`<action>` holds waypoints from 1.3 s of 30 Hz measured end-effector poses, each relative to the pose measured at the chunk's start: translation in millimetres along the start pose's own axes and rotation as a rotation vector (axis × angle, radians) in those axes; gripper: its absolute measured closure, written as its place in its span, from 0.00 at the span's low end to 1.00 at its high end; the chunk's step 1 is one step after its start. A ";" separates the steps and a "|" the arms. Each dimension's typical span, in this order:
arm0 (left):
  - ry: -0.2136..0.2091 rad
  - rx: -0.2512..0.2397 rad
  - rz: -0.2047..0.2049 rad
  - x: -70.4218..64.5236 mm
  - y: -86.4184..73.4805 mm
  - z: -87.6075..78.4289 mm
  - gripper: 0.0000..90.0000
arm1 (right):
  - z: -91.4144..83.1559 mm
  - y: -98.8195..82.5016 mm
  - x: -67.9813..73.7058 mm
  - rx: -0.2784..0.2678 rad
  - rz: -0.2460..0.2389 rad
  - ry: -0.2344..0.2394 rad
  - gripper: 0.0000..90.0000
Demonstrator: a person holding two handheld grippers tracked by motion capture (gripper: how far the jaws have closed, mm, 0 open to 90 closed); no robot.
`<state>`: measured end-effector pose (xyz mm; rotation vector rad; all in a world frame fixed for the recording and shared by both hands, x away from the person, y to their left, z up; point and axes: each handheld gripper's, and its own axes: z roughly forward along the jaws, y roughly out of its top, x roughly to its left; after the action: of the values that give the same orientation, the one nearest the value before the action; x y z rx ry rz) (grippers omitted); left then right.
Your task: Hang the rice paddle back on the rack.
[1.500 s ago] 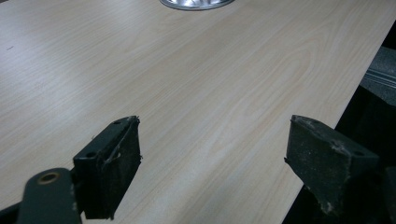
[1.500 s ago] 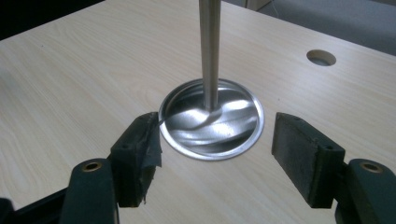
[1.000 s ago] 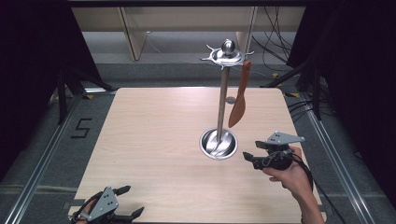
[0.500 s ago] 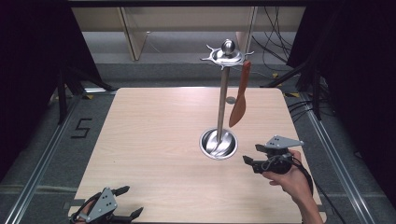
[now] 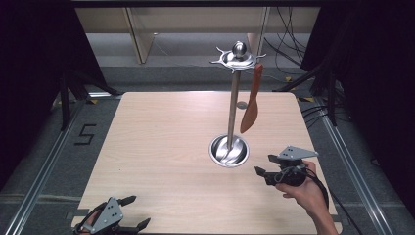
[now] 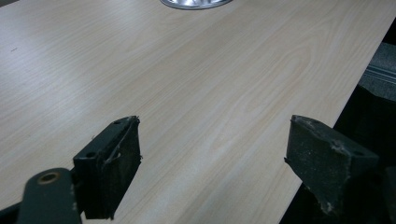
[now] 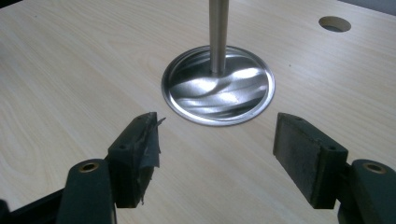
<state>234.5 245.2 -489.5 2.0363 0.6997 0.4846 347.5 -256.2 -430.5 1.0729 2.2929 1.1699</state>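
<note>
A steel utensil stand rises from a round dish base near the table's middle right. From its hooked top ring hangs a brown wooden spatula. My right gripper is open with nothing between its jaws, held by a hand just right of and nearer than the base. In the right gripper view the base and pole lie straight ahead of my right gripper. My left gripper stands open at the table's near left edge; in the left gripper view it is over bare wood.
The light wooden table has a small round hole behind the stand. Metal rails run along both sides, and cables lie on the floor at the back right. A "5" is marked on the floor at the left.
My right gripper has drawn back toward the near edge and sunk a little, away from the stand. The left gripper has shifted slightly nearer the table's edge.
</note>
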 end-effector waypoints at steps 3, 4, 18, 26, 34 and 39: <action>0.001 0.001 0.034 2.4 0.7 -0.4 0.19 | -1.4 -2.1 4.5 0.001 0.029 0.010 0.36; 0.001 0.001 0.034 2.4 0.7 -0.4 0.19 | -1.8 -2.8 5.9 0.000 0.035 0.011 0.36; 0.001 0.002 0.034 2.4 0.7 -0.3 0.19 | -0.7 -19.7 12.0 0.014 0.018 0.017 0.35; 0.001 0.001 0.034 2.5 0.7 -0.4 0.19 | -0.8 -27.7 15.6 0.020 0.028 0.023 0.35; 0.005 0.000 0.014 1.1 0.1 0.2 0.19 | -2.6 -36.8 21.2 0.041 0.041 0.025 0.35; 0.010 -0.003 0.015 0.9 0.0 0.3 0.19 | -2.7 -41.9 23.7 0.060 0.053 0.034 0.35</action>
<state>235.4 245.6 -489.6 2.0393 0.6900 0.5042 310.8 -255.3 -461.8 1.1503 2.3529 1.1548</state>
